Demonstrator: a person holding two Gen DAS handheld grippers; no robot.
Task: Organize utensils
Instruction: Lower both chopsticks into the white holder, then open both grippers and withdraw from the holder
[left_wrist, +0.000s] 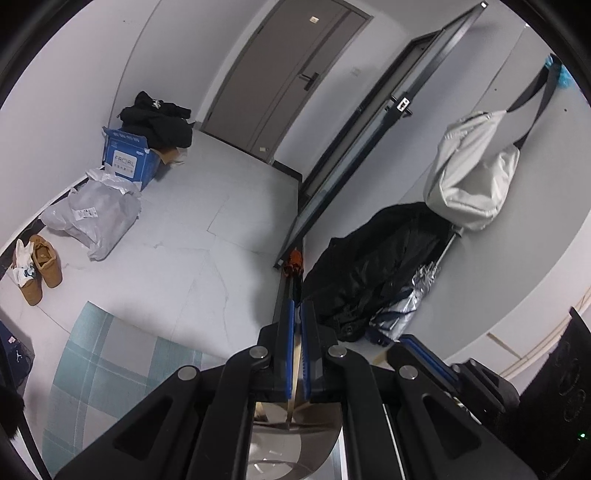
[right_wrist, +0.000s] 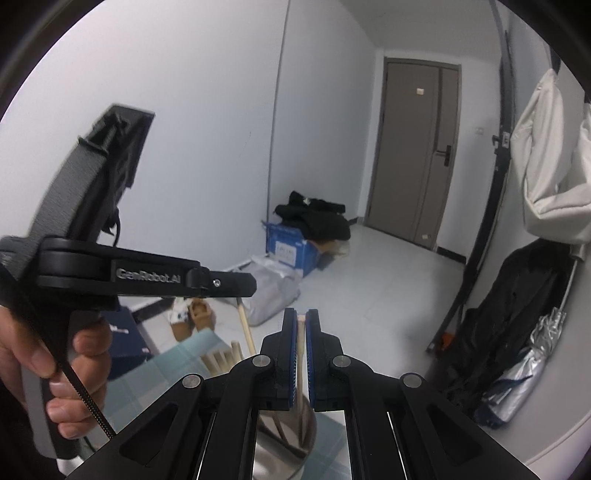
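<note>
while left gripper (left_wrist: 297, 314) jaws pinch thin stick (left_wrist: 294, 384), right gripper (right_wrist: 301, 325) jaws pinch wooden utensil (right_wrist: 301, 354).

Colours noted: black rigs, pale room, blue accents.
Left hand-held gripper (left_wrist: 297, 314) and right hand-held gripper (right_wrist: 301, 325): black, blue pads. Wooden stick (right_wrist: 301, 354) pale tan; metal cup (right_wrist: 288, 446) shiny silver. Rug (left_wrist: 110, 369) teal-and-grey plaid. Box (left_wrist: 127, 157) blue, white print. Shoes (left_wrist: 40, 269) tan. Door (right_wrist: 413, 147) grey-brown. Hanging bag (left_wrist: 472, 177) off-white; coat (left_wrist: 373, 258) black. Floor (left_wrist: 207, 221) light grey.
</note>
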